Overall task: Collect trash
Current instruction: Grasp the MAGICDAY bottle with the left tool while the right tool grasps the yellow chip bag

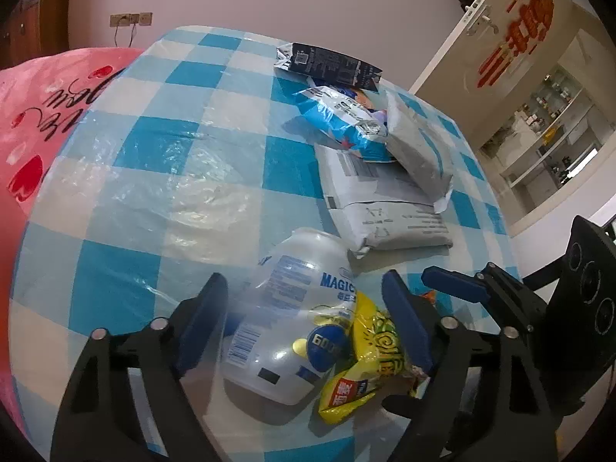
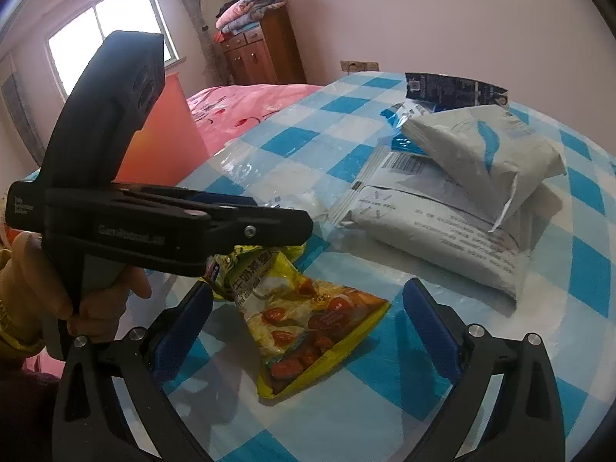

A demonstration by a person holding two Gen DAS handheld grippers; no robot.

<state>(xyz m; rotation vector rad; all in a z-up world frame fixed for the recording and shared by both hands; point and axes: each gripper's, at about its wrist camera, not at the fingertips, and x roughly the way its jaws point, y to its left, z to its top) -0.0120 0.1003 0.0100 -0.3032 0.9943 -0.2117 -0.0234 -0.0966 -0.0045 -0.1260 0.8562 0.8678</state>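
The counter carries a blue-and-white checked cloth under clear plastic film. Near its front edge lies a clear plastic bottle on its side; its label reads "MAGIC" in blue, and a blue round mark shows "600". Touching the bottle's side lies a yellow snack bag printed with red dates, Chinese characters and partly legible English text.

The left tool stands partly open, its blue pads either side of the bottle and the bag's end. Whether the pads press on them cannot be determined. A hand grips this tool's handle; the body bears small white lettering, too blurred to read.

The right tool stands wide open over the lower end of the snack bag, pads clear of it, holding nothing.

Farther back lie two stacked grey mailer parcels with a barcode label and small print, a blue-and-white snack bag, and a dark pouch bearing a QR code.
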